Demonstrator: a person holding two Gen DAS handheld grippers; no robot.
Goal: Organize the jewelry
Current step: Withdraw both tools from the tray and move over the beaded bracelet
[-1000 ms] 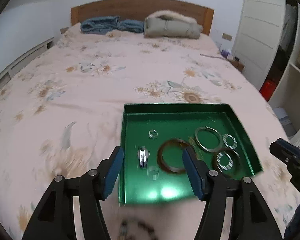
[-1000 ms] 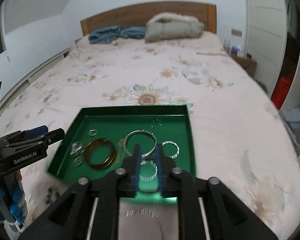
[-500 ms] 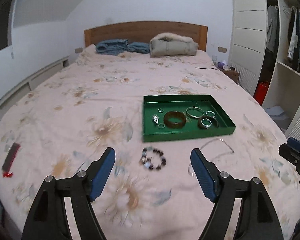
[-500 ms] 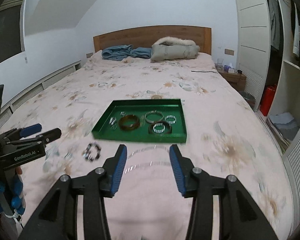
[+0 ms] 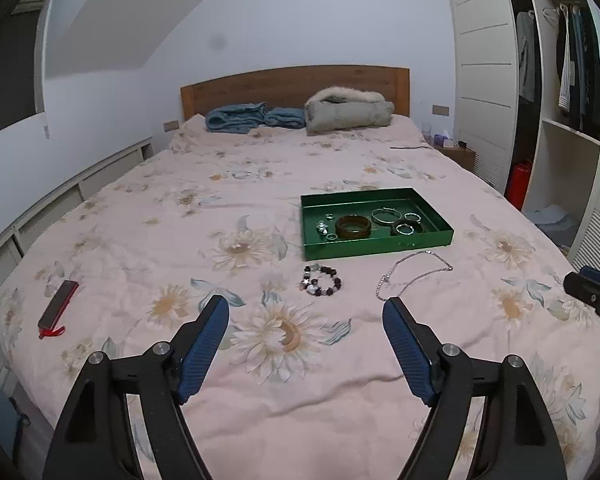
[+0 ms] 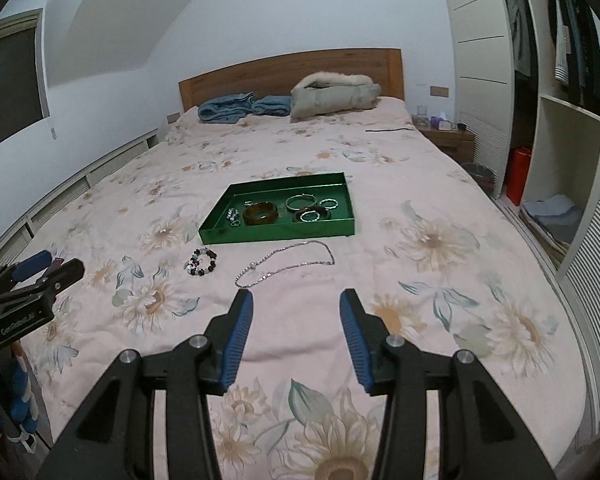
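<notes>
A green tray [image 5: 376, 246] [image 6: 276, 236] lies on the flowered bed. It holds a brown bangle [image 5: 353, 227] [image 6: 261, 213], a silver bangle [image 5: 385, 215] [image 6: 301, 202], a dark bangle [image 5: 406, 226], and small rings [image 5: 323, 227]. A beaded bracelet [image 5: 321, 280] [image 6: 201, 262] and a silver necklace [image 5: 414, 273] [image 6: 286, 263] lie on the bedspread in front of the tray. My left gripper [image 5: 306, 324] is open and empty, well short of the bracelet. My right gripper [image 6: 296, 312] is open and empty, just short of the necklace.
A black and red case [image 5: 57, 309] lies near the bed's left edge. Folded blue clothes [image 5: 236, 118] and a grey coat [image 5: 348, 110] lie by the headboard. A wardrobe [image 5: 560, 120] stands on the right. The other gripper shows at each view's edge [image 6: 32, 280].
Both grippers have drawn back from the tray towards the foot of the bed. The right gripper, shut over the tray one second ago, is now open. The bracelet and necklace have come into view.
</notes>
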